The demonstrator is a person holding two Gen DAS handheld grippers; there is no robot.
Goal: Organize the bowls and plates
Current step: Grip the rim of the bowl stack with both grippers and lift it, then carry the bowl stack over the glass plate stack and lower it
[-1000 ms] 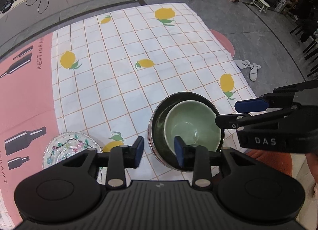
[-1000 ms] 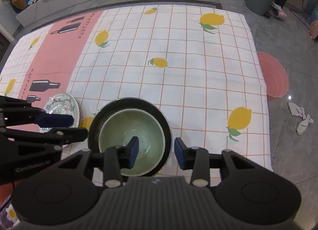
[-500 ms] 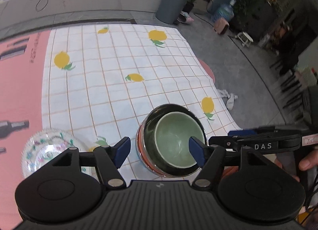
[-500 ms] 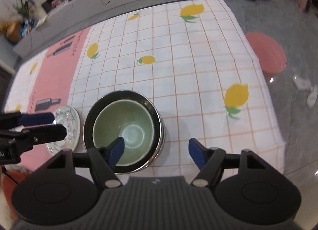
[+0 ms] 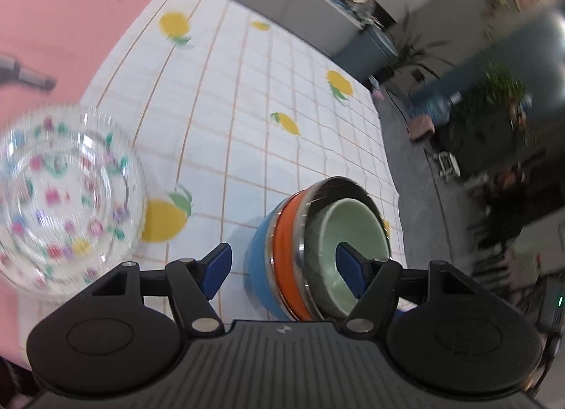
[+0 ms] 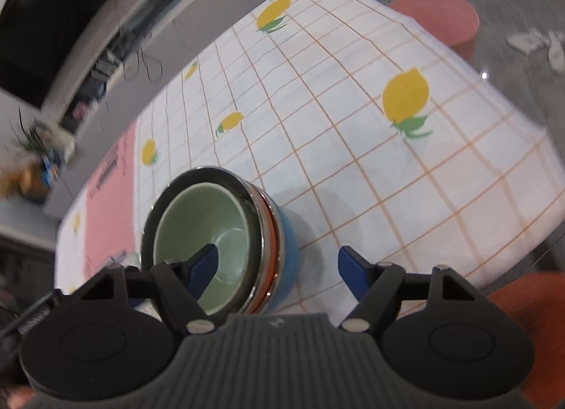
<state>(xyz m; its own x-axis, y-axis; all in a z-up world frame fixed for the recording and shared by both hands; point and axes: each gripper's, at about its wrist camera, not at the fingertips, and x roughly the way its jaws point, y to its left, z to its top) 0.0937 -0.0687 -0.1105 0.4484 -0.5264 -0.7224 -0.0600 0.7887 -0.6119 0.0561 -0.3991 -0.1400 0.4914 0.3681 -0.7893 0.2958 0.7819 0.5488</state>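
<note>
Glass floral plate shows only from the left hand-held gripper; both hand-held grippers, jaws apart with the right widening, straddle the stacked green bowl's rim.

Even, bright indoor light; soft shadows beside the stacked bowls. Motion blur smears backgrounds and glass plate; fisheye bends edges.

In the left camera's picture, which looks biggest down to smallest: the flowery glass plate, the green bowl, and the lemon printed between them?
1. Flowery glass plate, though it sits nearest the camera, which inflates it.
2. Green bowl.
3. Printed lemon.
</note>
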